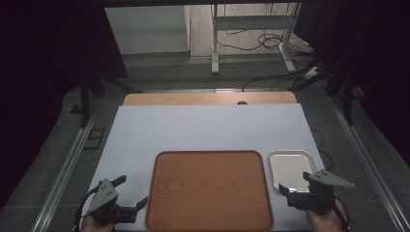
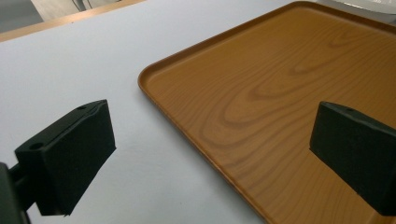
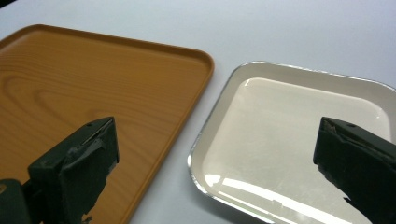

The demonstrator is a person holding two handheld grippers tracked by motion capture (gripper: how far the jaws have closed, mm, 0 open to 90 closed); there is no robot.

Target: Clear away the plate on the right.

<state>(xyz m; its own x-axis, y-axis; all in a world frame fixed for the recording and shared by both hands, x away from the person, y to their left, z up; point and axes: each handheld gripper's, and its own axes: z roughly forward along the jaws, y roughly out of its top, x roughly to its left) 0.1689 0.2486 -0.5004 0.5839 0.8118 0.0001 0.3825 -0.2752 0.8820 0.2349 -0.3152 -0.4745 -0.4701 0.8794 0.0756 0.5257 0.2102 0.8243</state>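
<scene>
Both tongs are wide open and empty: right tongs overhang the small metal tray, left tongs flank the wooden tray

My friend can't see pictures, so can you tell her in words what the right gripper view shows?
A shiny white tray with a silver rim lies empty on a white table, just beside a bigger, empty wooden tray. In front, the right tongs are open, with one black jaw over the wooden tray and the other over the white one.
</scene>
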